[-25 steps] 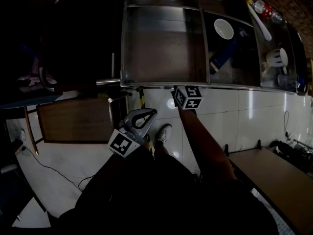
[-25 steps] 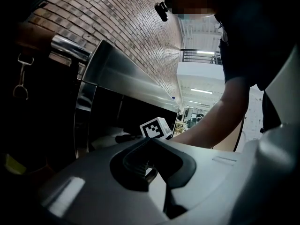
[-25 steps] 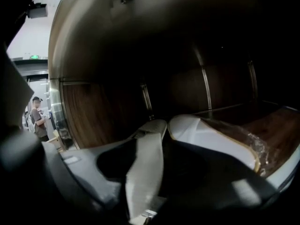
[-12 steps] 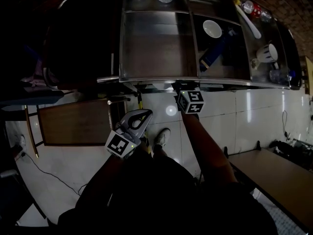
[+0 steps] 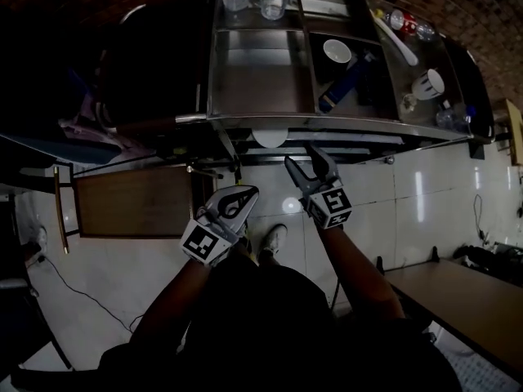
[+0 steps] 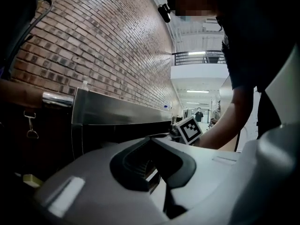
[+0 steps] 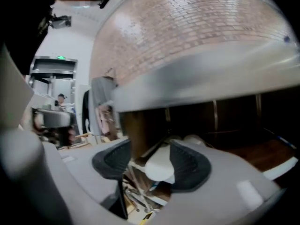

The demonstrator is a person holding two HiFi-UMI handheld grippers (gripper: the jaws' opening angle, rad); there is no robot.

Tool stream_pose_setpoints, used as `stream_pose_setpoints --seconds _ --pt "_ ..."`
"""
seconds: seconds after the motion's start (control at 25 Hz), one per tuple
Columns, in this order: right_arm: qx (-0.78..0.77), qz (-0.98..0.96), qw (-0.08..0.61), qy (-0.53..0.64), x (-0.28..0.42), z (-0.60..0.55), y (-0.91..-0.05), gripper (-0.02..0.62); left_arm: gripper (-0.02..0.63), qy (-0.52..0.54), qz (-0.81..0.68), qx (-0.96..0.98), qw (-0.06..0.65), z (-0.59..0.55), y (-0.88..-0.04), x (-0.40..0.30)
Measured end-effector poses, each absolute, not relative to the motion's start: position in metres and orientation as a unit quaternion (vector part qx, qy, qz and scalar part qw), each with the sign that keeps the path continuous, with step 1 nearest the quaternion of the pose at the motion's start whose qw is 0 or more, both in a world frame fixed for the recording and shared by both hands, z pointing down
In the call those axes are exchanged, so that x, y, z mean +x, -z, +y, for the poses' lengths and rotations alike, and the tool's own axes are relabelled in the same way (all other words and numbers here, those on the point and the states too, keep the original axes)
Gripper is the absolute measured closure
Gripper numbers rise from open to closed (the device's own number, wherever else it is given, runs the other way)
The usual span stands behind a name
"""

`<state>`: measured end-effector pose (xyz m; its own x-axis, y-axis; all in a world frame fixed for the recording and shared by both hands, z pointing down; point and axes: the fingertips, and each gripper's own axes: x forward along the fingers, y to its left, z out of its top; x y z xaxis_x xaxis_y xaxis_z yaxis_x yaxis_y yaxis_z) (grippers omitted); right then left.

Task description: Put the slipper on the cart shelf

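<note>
Although the light is poor, the left gripper (image 5: 243,193) reads clearly in its own view: its jaws meet at the tips with nothing between them. It hangs above the pale floor (image 5: 441,186), short of the cart (image 5: 343,129).

Right of it, the slipper (image 5: 270,137) lies on the shelf under the cart's steel top. It shows as a white, rounded end just below the front rim. In the right gripper view it is a pale, smooth, rounded shape (image 7: 159,165), seen through the gap between the jaws and lying beyond them.

Further right, the right gripper (image 5: 304,162) is clear of the cart, with its tips just short of the rim. Its jaws have just been closing a little, but they stand well apart and nothing is clamped between them.

On the cart top, to the right, stand a white bowl (image 5: 337,51) and a white mug (image 5: 431,82).

Limits of observation:
- The cart's rim covers most of the slipper, so its strap, sole and heel cannot be made out.
- The right gripper view is blurred, so how the slipper sits on the shelf cannot be determined.
- The cart's left side is lost in shadow.
</note>
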<state>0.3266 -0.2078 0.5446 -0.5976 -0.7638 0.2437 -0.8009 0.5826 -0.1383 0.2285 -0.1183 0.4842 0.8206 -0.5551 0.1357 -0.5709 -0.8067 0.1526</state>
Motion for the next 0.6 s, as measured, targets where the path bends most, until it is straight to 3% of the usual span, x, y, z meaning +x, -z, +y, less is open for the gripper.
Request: stream_pose_setpoints --seconds 0.2,0.32,0.6 --pt "0.378 -0.919 0.075 -0.082 0.304 -0.136 -0.489 0.525 0.604 -0.029 -0.303 0.949 0.077 -0.081 -0.453 0.223" --pt "0.334 -0.936 0.076 -0.078 0.283 -0.097 -0.466 0.595 0.604 -0.028 -0.325 0.943 0.068 -0.057 -0.438 0.212" --pt "0.260 -0.961 0.066 -0.075 0.259 -0.043 -0.442 0.595 0.604 -0.034 -0.375 0.924 0.072 -0.015 -0.423 0.195"
